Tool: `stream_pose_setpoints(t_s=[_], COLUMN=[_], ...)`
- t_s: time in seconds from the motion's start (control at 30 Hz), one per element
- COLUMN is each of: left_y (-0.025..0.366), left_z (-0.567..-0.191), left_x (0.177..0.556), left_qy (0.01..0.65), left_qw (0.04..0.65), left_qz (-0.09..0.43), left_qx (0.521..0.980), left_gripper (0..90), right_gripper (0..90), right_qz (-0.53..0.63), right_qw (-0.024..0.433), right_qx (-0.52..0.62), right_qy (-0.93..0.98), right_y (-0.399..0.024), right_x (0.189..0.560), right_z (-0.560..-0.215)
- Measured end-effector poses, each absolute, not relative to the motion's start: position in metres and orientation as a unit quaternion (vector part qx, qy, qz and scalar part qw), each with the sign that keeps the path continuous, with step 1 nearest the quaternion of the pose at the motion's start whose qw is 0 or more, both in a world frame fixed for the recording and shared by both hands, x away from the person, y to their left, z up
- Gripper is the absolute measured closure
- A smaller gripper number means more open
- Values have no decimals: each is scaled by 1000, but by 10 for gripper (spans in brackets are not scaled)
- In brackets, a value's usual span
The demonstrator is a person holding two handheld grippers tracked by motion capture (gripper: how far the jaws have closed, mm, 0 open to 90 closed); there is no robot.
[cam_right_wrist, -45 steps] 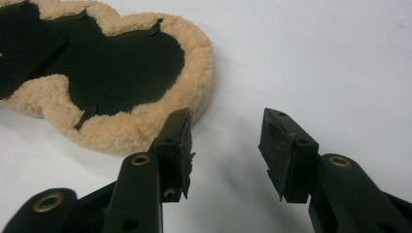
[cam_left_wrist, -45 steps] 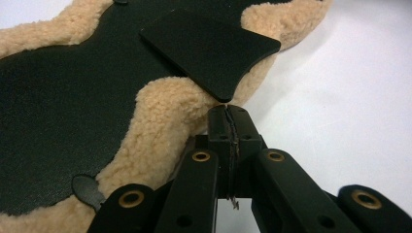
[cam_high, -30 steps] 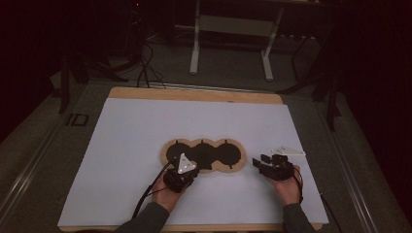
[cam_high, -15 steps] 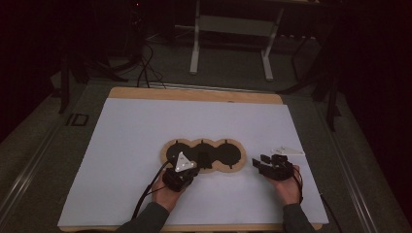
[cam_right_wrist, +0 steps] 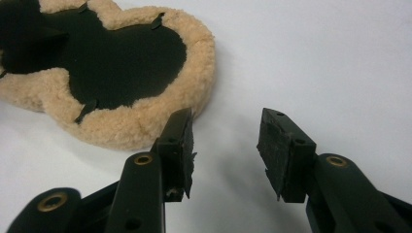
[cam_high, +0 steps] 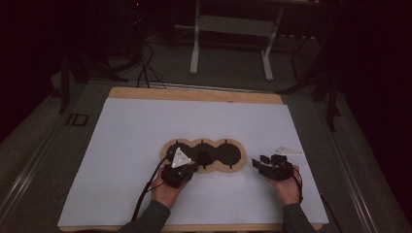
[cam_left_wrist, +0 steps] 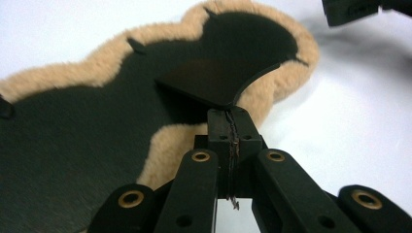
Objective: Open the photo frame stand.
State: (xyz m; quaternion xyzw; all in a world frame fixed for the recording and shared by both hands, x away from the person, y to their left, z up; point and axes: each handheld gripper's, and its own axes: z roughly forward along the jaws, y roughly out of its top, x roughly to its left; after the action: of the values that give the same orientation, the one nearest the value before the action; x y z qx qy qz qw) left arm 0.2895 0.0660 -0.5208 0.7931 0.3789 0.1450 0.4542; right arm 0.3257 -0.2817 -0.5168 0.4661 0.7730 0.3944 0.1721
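Observation:
A three-lobed tan fleece mat (cam_high: 241,166) with black insides lies mid-table. My left gripper (cam_high: 191,168) is at its near edge, between the left and middle lobes. In the left gripper view it (cam_left_wrist: 228,115) is shut on the edge of a thin black sheet (cam_left_wrist: 214,80), whose corner is lifted off the fleece rim (cam_left_wrist: 272,92). My right gripper (cam_high: 261,163) rests just right of the mat. The right gripper view shows it (cam_right_wrist: 226,141) open over bare white paper, with the fleece mat (cam_right_wrist: 145,121) close on the left of its jaws.
White paper (cam_high: 121,145) covers the wooden table (cam_high: 194,93). A small white flat piece (cam_high: 286,151) lies just beyond the right gripper. Cables trail from both grippers toward the person. A metal stand (cam_high: 233,24) is on the floor behind the table.
The left gripper has shifted and turned slightly at the mat's near edge. The right gripper has stayed in place.

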Motion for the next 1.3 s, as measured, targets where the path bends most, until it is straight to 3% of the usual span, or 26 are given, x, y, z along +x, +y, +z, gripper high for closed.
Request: stream_pose_setpoints(t_s=[0.4,0.67,1.13,1.3], left_y=[66,66,65,60], left_z=[-515,-511,-497,-490], left_x=[291,285,273,279], left_qy=[377,360,302,289], left_qw=[452,458,468,451], left_qz=[152,140,168,186], left_qx=[794,801,813,823], left_gripper=[859,759,655,576], right_gripper=[560,560,547,530], right_qz=[395,395,395,396], right_qw=[171,171,172,173], right_qx=[467,470,472,474], right_qy=[772,771,769,767], right_y=[-282,-283,-283,-284], right_x=[326,326,326,326], right_z=[-517,-517,-517,-517])
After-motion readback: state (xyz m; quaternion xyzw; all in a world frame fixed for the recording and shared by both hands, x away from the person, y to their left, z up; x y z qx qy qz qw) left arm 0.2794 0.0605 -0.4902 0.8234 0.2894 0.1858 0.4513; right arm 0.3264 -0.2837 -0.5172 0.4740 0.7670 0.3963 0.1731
